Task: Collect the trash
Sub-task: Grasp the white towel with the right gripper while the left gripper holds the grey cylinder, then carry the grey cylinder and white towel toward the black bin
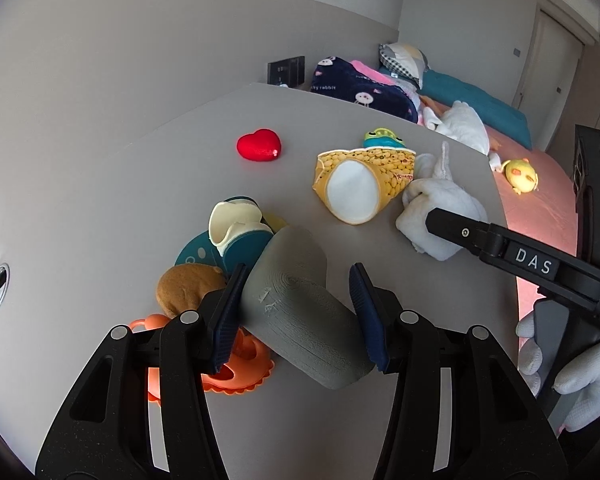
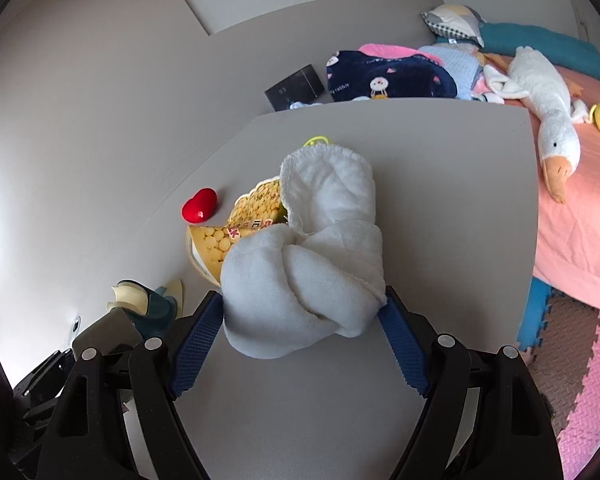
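Note:
My left gripper is shut on a grey cylindrical container and holds it tilted over the grey table. My right gripper is wide apart around a crumpled white cloth, its pads touching both sides; the cloth lies on the table and also shows in the left wrist view. A yellow corn-print snack bag lies beside the cloth, partly under it in the right wrist view. A red heart lies farther back.
A teal and cream broken cup, a brown cookie-like toy and an orange toy lie under the left gripper. A green frog toy sits behind the bag. A bed with plush toys stands right of the table.

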